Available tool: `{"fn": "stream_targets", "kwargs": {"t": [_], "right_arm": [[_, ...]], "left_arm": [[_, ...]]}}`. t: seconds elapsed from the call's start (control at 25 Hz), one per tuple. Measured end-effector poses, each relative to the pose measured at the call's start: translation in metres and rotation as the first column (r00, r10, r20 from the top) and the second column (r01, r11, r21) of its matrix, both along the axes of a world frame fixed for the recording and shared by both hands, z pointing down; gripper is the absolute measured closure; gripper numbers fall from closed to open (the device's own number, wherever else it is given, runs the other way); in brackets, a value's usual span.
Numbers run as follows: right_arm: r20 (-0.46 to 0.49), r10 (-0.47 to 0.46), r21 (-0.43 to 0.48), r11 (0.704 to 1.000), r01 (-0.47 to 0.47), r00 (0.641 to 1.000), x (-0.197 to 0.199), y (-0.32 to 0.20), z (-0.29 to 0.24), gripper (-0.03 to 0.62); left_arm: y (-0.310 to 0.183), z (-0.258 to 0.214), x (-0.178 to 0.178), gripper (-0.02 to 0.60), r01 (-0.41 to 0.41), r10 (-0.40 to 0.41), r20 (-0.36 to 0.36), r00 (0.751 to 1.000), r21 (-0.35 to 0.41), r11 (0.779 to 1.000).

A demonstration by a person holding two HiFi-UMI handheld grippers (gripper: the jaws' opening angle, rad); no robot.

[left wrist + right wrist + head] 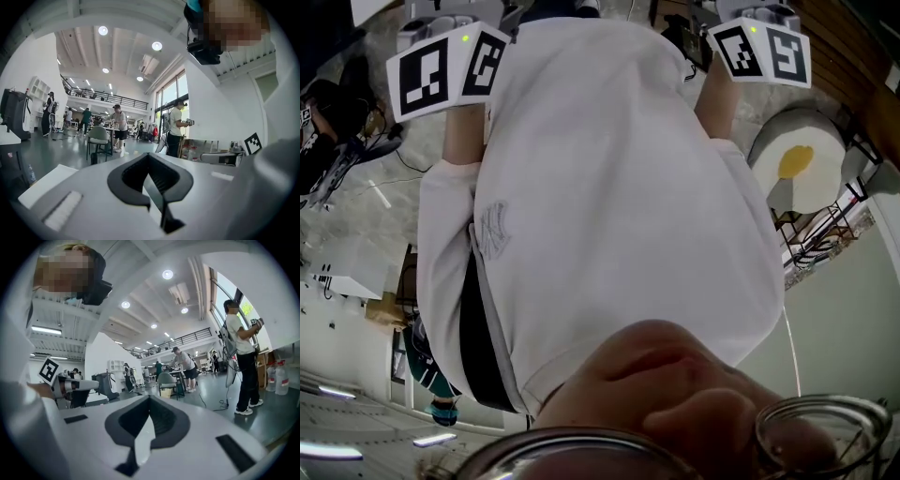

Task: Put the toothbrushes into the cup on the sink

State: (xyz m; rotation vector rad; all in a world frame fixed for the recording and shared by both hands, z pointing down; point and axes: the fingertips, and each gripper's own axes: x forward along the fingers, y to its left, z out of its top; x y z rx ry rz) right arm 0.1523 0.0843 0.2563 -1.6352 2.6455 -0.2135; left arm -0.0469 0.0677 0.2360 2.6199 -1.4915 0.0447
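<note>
1. The left gripper [157, 187] has its jaws pressed together with nothing between them; it points out into a large hall.
2. The right gripper [145, 432] also has its jaws closed tight and empty.
3. In the head view both are held up against the person's white shirt [609, 187]. The left marker cube [447, 70] is at the upper left and the right marker cube [761, 52] at the upper right.
4. No view tells where the toothbrushes or the cup are.
5. Out in the hall, a green chair [98, 136] stands by a table with people around it.
6. A standing person [241, 362] is near the right gripper's side.
7. A round white object with a yellow centre [797, 159] lies on the floor.
</note>
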Motion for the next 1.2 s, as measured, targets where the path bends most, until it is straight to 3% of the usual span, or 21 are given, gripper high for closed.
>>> {"fn": "stream_targets", "kwargs": {"t": [0.4,0.68,1.2], "right_arm": [[0.037,-0.001,-0.081,0.997,0.004,0.999,0.006,0.036,0.021,0.585],[0.001,-0.040,-0.071,0.997,0.040,0.999,-0.010,0.028,0.014,0.585],[-0.008,-0.034,-0.076,0.997,0.033,0.999,-0.003,0.026,0.017,0.585]], "left_arm": [[0.017,0.015,-0.012,0.577,0.035,-0.036,-0.020,0.999,-0.040,0.999],[0.020,0.016,-0.019,0.577,0.041,-0.043,-0.034,0.999,-0.054,0.998],[0.024,0.024,-0.022,0.577,0.044,-0.047,-0.027,0.999,-0.091,0.995]]}}
